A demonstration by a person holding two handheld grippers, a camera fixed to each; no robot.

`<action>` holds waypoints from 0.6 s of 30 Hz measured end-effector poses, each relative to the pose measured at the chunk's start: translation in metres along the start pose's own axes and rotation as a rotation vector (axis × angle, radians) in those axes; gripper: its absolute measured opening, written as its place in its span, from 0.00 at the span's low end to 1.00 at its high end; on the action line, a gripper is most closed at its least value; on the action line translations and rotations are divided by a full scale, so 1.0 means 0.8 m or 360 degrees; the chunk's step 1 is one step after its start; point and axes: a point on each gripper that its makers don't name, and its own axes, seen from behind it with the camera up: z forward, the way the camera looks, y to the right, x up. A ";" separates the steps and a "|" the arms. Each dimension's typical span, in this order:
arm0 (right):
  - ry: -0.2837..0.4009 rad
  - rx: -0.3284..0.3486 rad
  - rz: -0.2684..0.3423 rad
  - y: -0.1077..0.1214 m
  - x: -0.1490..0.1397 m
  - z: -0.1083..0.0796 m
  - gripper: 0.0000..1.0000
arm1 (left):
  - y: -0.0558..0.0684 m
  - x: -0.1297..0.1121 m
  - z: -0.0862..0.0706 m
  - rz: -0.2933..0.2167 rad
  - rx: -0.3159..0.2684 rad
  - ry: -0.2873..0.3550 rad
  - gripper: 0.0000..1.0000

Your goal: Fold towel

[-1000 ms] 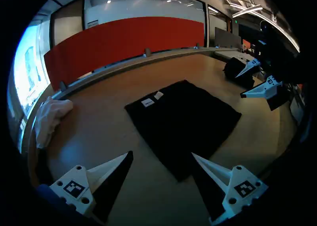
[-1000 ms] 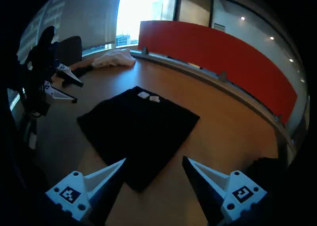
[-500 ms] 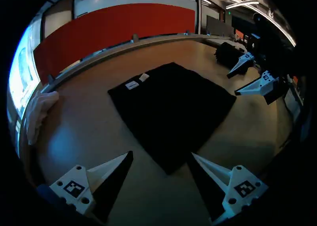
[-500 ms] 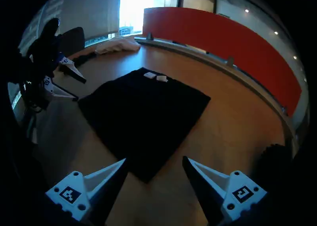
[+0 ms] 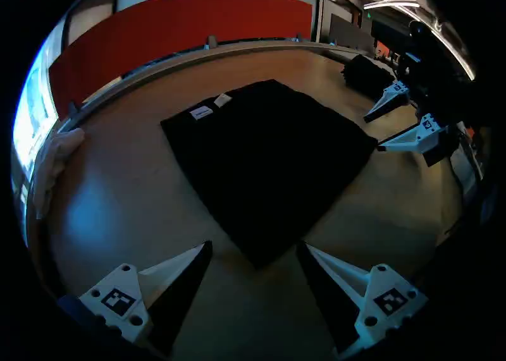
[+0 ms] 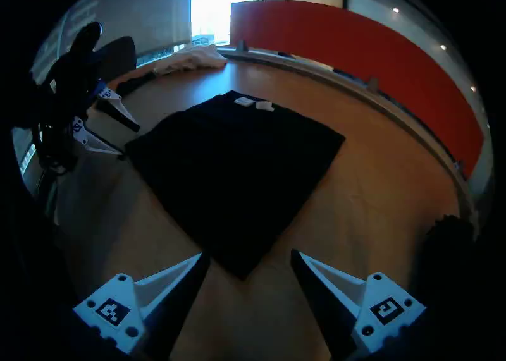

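Note:
A black towel (image 5: 269, 152) lies flat on the wooden table, with two small white tags (image 5: 201, 113) near its far corner. In the left gripper view my left gripper (image 5: 253, 250) hangs open just short of the towel's near corner, and the right gripper (image 5: 392, 124) shows open at the far right. In the right gripper view the same towel (image 6: 237, 165) spreads out ahead, its near corner just before my open right gripper (image 6: 250, 263). The left gripper (image 6: 104, 127) stands at the towel's left side there. Neither gripper touches the cloth.
A pale bundled cloth (image 5: 50, 165) rests at the table's left edge, seen too as the pale cloth (image 6: 190, 59) far back. A dark bag (image 5: 365, 76) sits at the back right. A red partition (image 5: 183, 26) runs behind the table's curved rim (image 6: 392, 108).
Both grippers have moved closer to the towel and lower, so its near corners now lie just ahead of their fingertips. The towel has not moved.

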 end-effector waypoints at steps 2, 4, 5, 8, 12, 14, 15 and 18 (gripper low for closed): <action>-0.0005 0.0006 0.0003 -0.001 -0.002 0.001 0.97 | 0.000 -0.002 0.001 -0.0002 0.0002 -0.0005 0.98; -0.0013 0.0014 0.0007 -0.002 -0.005 0.001 0.96 | 0.001 -0.003 0.002 0.0001 0.0004 -0.0007 0.98; -0.0018 0.0019 0.0009 -0.003 -0.006 0.002 0.95 | 0.001 -0.003 0.002 0.0003 0.0005 -0.0007 0.98; -0.0033 0.0033 0.0016 -0.006 -0.011 0.004 0.91 | 0.002 -0.004 0.002 0.0011 0.0011 -0.0016 0.98; -0.0033 0.0049 0.0039 -0.007 -0.012 0.005 0.85 | 0.002 -0.004 0.002 0.0014 0.0019 -0.0028 0.96; -0.0032 0.0048 0.0047 -0.006 -0.013 0.005 0.81 | 0.002 -0.004 0.002 0.0008 0.0023 -0.0029 0.93; -0.0032 0.0047 0.0050 -0.005 -0.013 0.005 0.78 | 0.002 -0.004 0.002 0.0005 0.0025 -0.0029 0.92; -0.0033 0.0049 0.0051 -0.004 -0.013 0.005 0.71 | 0.003 -0.004 0.002 0.0005 0.0028 -0.0032 0.84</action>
